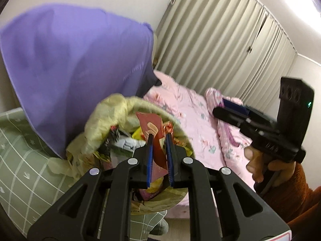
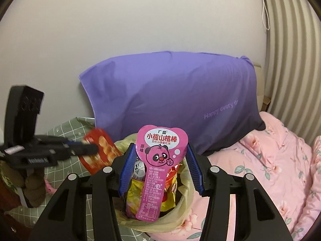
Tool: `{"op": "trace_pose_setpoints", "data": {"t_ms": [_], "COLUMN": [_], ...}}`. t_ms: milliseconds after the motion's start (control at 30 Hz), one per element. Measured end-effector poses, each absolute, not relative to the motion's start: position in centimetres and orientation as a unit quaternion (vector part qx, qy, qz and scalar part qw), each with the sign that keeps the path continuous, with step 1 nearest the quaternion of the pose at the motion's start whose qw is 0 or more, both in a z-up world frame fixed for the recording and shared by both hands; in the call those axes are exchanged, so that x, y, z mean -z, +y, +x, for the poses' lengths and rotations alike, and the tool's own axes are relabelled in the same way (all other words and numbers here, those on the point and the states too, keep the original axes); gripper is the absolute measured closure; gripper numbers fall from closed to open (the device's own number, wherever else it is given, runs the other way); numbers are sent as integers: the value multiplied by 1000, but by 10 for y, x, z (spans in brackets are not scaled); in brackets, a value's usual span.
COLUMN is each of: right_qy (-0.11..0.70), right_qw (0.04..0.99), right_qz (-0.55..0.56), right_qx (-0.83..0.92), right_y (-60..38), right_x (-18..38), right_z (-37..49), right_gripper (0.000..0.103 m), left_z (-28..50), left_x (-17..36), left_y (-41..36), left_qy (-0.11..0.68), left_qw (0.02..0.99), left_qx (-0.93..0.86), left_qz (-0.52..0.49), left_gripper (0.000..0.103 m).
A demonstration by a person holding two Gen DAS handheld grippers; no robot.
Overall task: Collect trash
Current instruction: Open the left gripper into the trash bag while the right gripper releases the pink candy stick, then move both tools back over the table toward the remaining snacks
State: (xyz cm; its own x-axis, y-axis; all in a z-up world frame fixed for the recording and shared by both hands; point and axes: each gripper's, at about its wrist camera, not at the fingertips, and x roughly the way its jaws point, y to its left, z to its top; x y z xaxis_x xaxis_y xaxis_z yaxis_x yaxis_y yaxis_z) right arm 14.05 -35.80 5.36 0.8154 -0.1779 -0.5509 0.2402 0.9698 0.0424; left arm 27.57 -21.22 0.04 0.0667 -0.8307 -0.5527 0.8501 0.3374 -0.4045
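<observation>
Pink floral bedding (image 2: 276,160) covers the bed, with a purple pillow (image 2: 170,100) propped against the white wall and a green checked cloth (image 1: 24,160) at the bed's head corner. Near that corner sits a trash bin (image 2: 184,198) lined with a yellowish bag and packed with snack wrappers. From the left wrist view, the left gripper (image 1: 159,138) has its jaws nearly together, pinching a red wrapper (image 1: 154,132) just above the bin; this view alone shows pleated curtains (image 1: 220,40) along the bed's far edge and the hand (image 1: 258,164) carrying the right gripper (image 1: 228,108). The right wrist view shows what that one cannot: the right gripper's jaws stand fairly wide, clamped on the heart-shaped top of a pink panda-printed packet (image 2: 158,160) held over the bin.
</observation>
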Motion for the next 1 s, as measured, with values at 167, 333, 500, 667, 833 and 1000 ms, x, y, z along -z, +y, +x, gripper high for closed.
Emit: {"op": "trace_pose_setpoints", "data": {"t_ms": [167,333,500,667,833,1000], "right_qy": [292,308,317,327,334,327], "right_qw": [948,943,940,938,936,940], "right_qz": [84,109,110,101,96,86], "right_qx": [95,72,58,63,54,47], "right_y": [-369,-365,-361,-359,-357,-350], "right_x": [-34,-4,14,24,26,19], "right_z": [150,158,168,176,178,179], "right_gripper": [56,56,55,54,44,44], "left_z": [287,299,316,318,308,298], "left_x": [36,51,52,47,37,35], "left_y": [-221,-222,-219,-211,-191,-168], "left_qy": [413,433,449,448,410,399], "left_qw": [727,731,731,736,775,799], "left_qx": [547,526,514,507,481,449], "left_qz": [36,37,22,-6,-15,-12], "left_gripper": [93,89,81,58,46,41]}}
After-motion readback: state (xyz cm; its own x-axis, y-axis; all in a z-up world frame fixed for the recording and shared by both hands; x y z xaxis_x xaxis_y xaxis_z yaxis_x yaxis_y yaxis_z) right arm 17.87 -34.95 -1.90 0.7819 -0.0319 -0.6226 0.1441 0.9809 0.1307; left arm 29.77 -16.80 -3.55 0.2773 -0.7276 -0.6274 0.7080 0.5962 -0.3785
